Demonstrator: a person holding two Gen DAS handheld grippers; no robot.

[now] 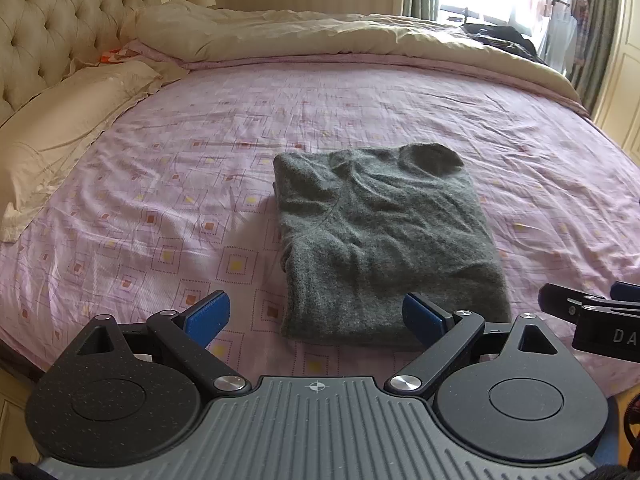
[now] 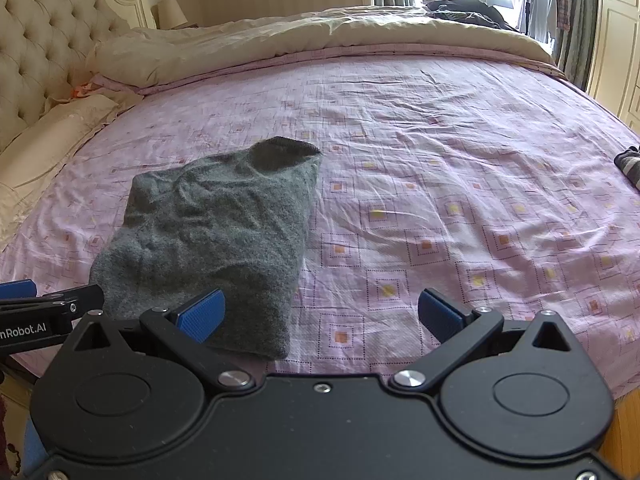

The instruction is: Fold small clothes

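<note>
A grey knitted sweater (image 1: 384, 236) lies folded into a rectangle on the pink patterned bedsheet (image 1: 160, 200); it also shows in the right wrist view (image 2: 212, 236), with a collar or cuff sticking up at its far end. My left gripper (image 1: 316, 316) is open and empty, just short of the sweater's near edge. My right gripper (image 2: 320, 316) is open and empty, near the sweater's near right corner, over the sheet (image 2: 440, 200). Each gripper shows at the edge of the other's view.
A beige duvet (image 1: 320, 36) is bunched along the far side of the bed. Pillows (image 1: 60, 120) and a tufted headboard (image 1: 48, 20) are at the left. Dark clothes (image 2: 468, 10) lie at the far right corner. A striped garment (image 2: 630, 166) sits at the right edge.
</note>
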